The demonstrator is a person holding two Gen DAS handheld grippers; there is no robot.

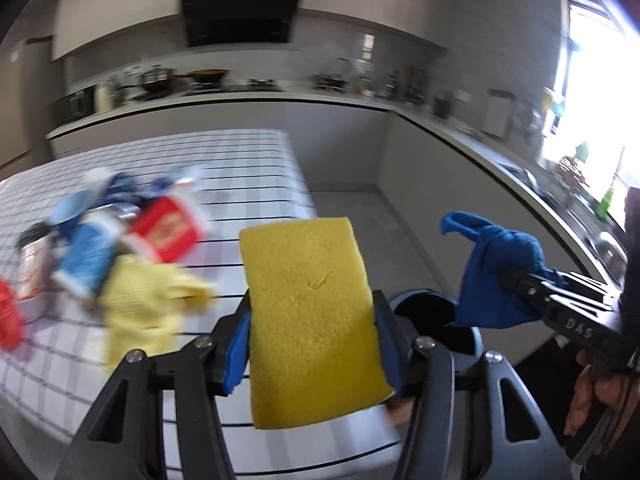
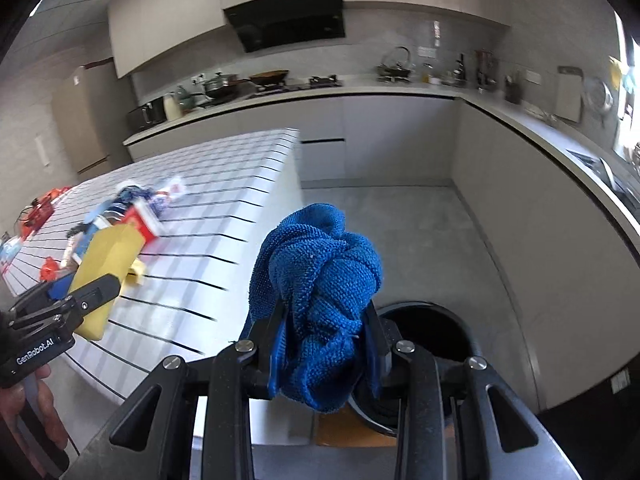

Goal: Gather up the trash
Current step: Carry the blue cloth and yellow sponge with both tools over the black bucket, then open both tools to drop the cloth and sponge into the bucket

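Above the bin [image 2: 424, 320] at 5 o'clock of the surface [image 2: 208, 208], the left hand-held gripper [image 1: 312, 320] clamps a sponge [image 1: 308, 312] and the right hand-held gripper [image 2: 324, 344] clamps a cloth [image 2: 320, 280]; centre each over the opening before releasing.

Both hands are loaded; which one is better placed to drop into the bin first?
Right, probably. Its blue cloth hangs just before the bin opening, while the left gripper's yellow sponge sits nearer the table edge.

A bin [image 2: 430, 320] is seen below and ahead of the right gripper [image 2: 326, 340]; a table [image 2: 224, 184] of litter [image 2: 132, 216] is set leftward
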